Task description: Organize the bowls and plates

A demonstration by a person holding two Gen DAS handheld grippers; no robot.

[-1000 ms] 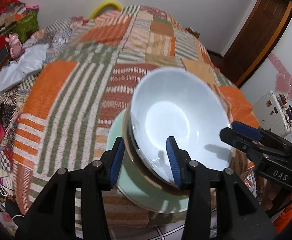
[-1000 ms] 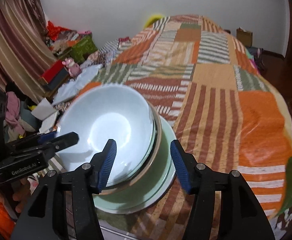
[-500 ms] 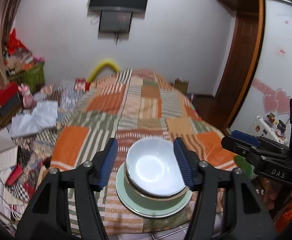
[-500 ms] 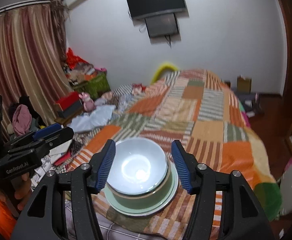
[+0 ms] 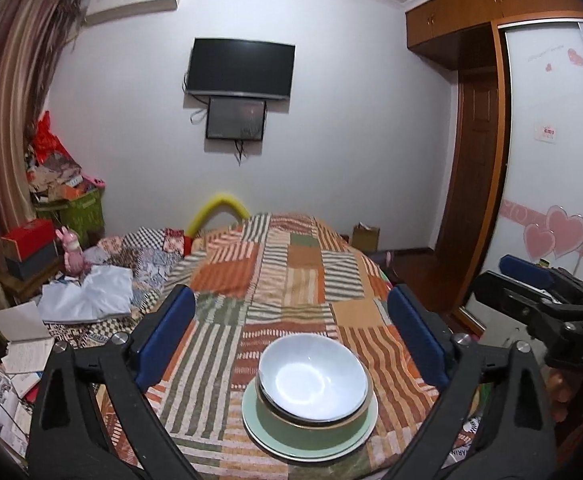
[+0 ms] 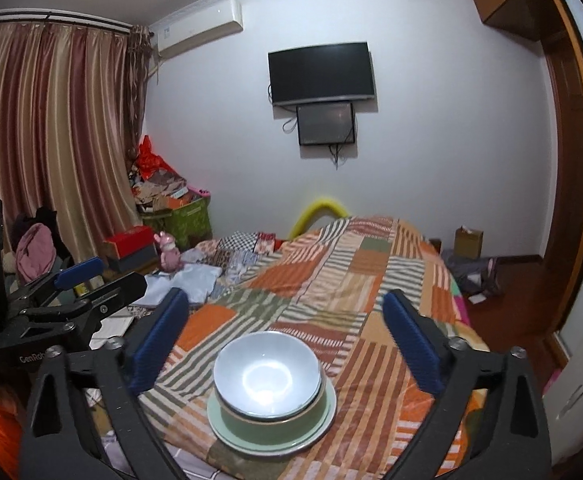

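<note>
1. Stacking looks finished here: the pale blue glossy round bowl [image 5: 313,380] sits inside the green ceramic bowl with a brown rim [image 5: 311,428], and both stand on the light green round plate [image 5: 259,428], near the front edge of the bed with the orange, green and white patchwork quilt [image 5: 291,272]
2. The left gripper [image 5: 289,336] has its blue pads spread wide and the jaws are opening; nothing is between them, and the stack is seen well apart, below and in front
3. The right gripper [image 6: 287,340] is the same: jaws opening, pads far from each other, no dish pinched
4. I judge that the step in hand is to leave the stack in peace. To do it well, both claws should go away straight and stay wide, so that no pad catches the rim of the top bowl, which seems to sit a little off-centre in the green one
5. The quilt is soft and the stack is close to the bed edge, so a push on the bed could perhaps tip it
6. Around: a black flat television [image 5: 239,68] on the white wall, striped brown curtains [image 6: 51,140] at the left, a pink toy rabbit [image 5: 73,252] and papers on the cluttered side, a wooden wardrobe [image 5: 483,160] at the right
7. Nothing stands between the claws and the dishes; the other gripper is only at the side of each view
</note>
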